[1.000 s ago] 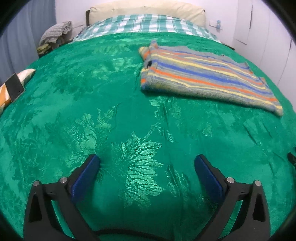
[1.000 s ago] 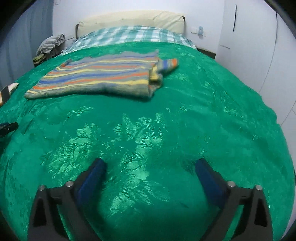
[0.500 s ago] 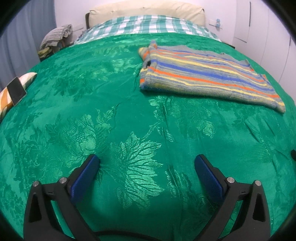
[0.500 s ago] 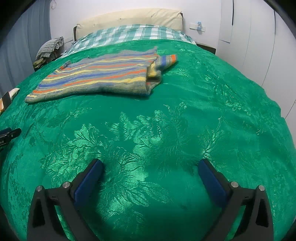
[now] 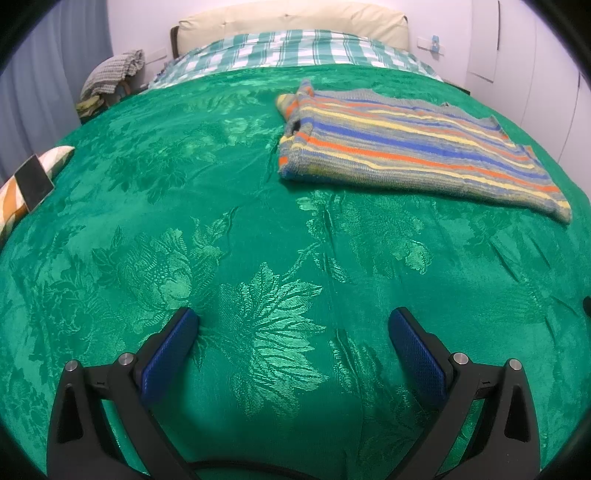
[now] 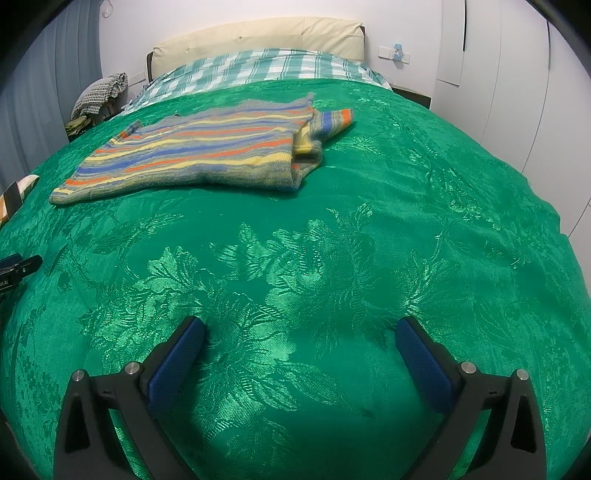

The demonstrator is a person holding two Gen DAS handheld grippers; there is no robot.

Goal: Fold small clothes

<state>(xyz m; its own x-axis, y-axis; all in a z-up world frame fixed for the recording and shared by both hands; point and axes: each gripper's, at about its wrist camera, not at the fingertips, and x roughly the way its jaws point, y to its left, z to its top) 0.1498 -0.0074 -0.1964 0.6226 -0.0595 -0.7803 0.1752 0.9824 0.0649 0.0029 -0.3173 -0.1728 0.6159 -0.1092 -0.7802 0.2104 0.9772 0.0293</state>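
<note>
A striped knit garment (image 5: 413, 151) in grey, blue, orange and yellow lies folded flat on the green bedspread (image 5: 229, 206). In the right wrist view the same garment (image 6: 207, 151) sits far left of centre, a sleeve end sticking out at its right. My left gripper (image 5: 291, 325) hovers open over bare bedspread, well short of the garment. My right gripper (image 6: 301, 332) is open too, nothing between its blue pads, with the garment ahead and to its left. The tip of the left gripper (image 6: 18, 267) shows at the left edge of the right wrist view.
Checked green and white bedding (image 5: 295, 51) and a cream headboard (image 5: 295, 18) lie at the far end. A heap of cloth (image 5: 110, 74) sits by the far left corner. An orange striped cushion with a black card (image 5: 29, 184) rests at the left edge. White wardrobe doors (image 6: 517, 92) stand on the right.
Both grippers have drawn slightly back and tilted, so the garment sits a little farther ahead in each view. They stay open. The garment has not moved.
</note>
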